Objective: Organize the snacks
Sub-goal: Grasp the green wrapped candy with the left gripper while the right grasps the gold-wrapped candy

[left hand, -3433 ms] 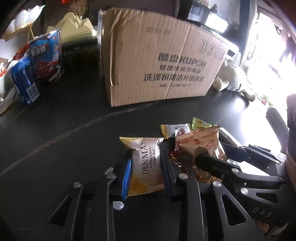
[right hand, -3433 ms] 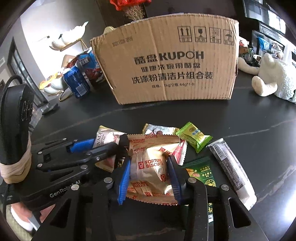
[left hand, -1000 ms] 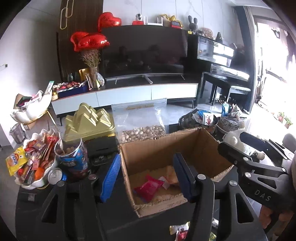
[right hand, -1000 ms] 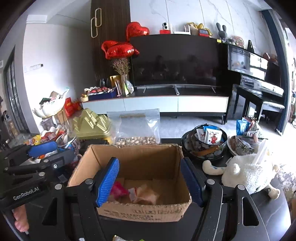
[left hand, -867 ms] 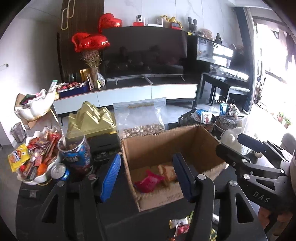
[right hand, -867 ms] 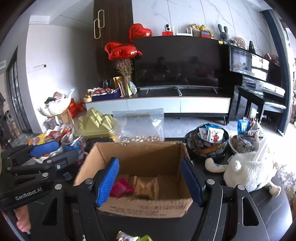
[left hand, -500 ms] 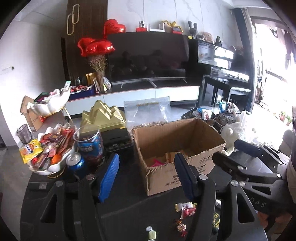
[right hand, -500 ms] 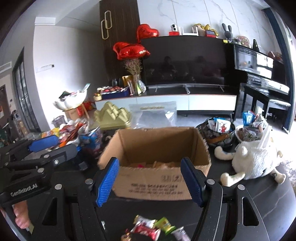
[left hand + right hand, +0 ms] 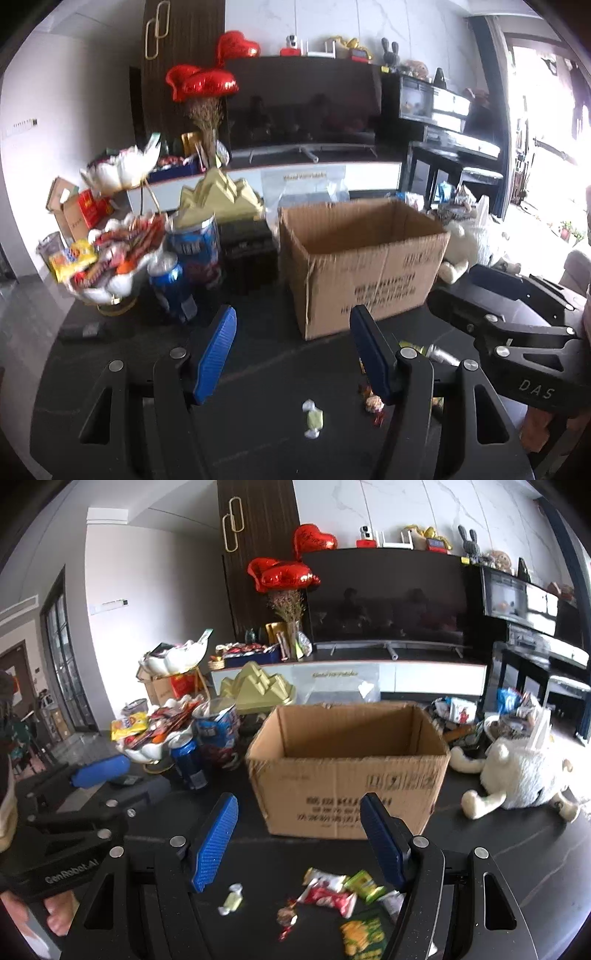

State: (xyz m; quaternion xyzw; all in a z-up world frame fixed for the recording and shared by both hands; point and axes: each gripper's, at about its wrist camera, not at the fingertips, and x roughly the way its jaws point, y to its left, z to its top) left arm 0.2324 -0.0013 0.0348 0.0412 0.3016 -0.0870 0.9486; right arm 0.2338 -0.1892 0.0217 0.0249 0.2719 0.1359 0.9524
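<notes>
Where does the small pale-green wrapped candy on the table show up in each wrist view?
Left wrist view: the pale-green wrapped candy lies low in the middle, on the dark table between the two blue pads.
Right wrist view: the same candy lies low and left of centre, just below the left blue pad.
Shared landmark: the open cardboard box stands behind it in both views.

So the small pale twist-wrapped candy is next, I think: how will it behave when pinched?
The candy looks tiny and probably light, so the wide blue pads may nudge it aside. Its twisted ends look floppy; the middle is the firmer hold.
</notes>
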